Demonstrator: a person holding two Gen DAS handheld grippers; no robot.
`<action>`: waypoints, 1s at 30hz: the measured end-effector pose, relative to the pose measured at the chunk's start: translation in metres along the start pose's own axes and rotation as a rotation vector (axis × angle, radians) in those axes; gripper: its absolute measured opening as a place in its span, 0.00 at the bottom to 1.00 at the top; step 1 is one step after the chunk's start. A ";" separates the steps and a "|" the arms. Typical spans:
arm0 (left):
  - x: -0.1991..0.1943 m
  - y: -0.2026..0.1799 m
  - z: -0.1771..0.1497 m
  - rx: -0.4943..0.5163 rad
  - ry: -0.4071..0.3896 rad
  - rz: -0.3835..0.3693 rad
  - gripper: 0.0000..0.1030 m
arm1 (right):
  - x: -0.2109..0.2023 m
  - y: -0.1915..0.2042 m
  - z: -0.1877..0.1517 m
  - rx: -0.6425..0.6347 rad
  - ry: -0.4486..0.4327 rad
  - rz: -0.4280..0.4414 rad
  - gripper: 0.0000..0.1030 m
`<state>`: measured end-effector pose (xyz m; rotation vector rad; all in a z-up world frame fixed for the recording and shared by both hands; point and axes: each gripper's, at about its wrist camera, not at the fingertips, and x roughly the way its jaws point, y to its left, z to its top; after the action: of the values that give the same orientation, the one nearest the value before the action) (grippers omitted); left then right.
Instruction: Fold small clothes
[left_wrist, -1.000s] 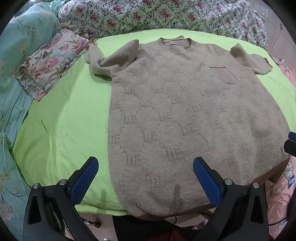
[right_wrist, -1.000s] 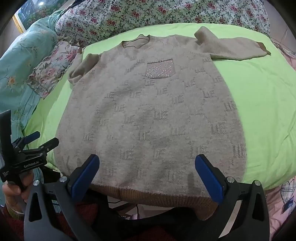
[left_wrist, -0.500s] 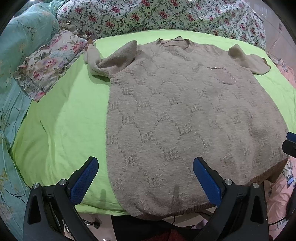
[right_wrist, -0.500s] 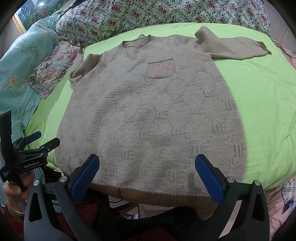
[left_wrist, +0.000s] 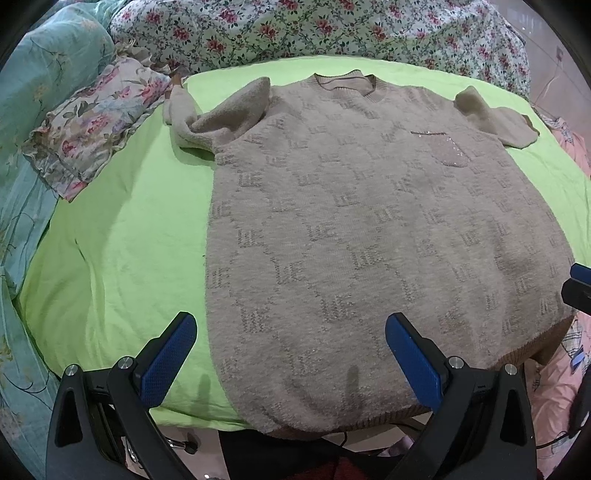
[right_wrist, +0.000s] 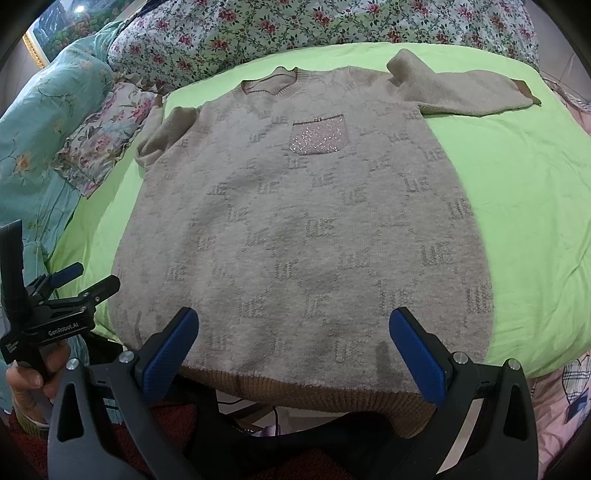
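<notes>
A beige knitted sweater (left_wrist: 369, 229) with a glittery chest pocket (right_wrist: 319, 133) lies flat, front up, on a lime green sheet (left_wrist: 122, 236); it also shows in the right wrist view (right_wrist: 303, 236). Its left sleeve (left_wrist: 221, 114) is bunched near the shoulder. Its right sleeve (right_wrist: 465, 90) lies stretched out sideways. My left gripper (left_wrist: 291, 354) is open and empty over the hem's left part. My right gripper (right_wrist: 295, 350) is open and empty over the ribbed hem (right_wrist: 314, 387). The left gripper also shows at the left edge of the right wrist view (right_wrist: 74, 288).
A floral pillow (left_wrist: 92, 125) lies left of the sweater. A flowered quilt (left_wrist: 314, 29) lies along the back of the bed. A teal cover (left_wrist: 22, 184) is on the left. The bed's near edge is just under the hem.
Both grippers have crept slightly forward toward the sweater's hem. They stay open and the sweater has not moved.
</notes>
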<state>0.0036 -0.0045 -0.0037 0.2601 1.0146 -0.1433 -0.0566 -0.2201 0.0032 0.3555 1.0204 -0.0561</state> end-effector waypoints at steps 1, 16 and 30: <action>0.001 0.000 0.000 0.004 0.018 0.001 0.99 | 0.001 -0.001 0.000 0.003 0.003 0.001 1.00; 0.009 -0.004 0.005 0.002 0.035 -0.016 0.99 | 0.006 -0.004 0.002 0.007 -0.001 0.000 1.00; 0.022 -0.007 0.016 -0.006 0.051 0.017 0.99 | 0.009 -0.016 0.015 0.038 -0.052 0.029 1.00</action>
<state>0.0271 -0.0158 -0.0157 0.2682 1.0633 -0.1182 -0.0434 -0.2385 -0.0012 0.4015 0.9636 -0.0587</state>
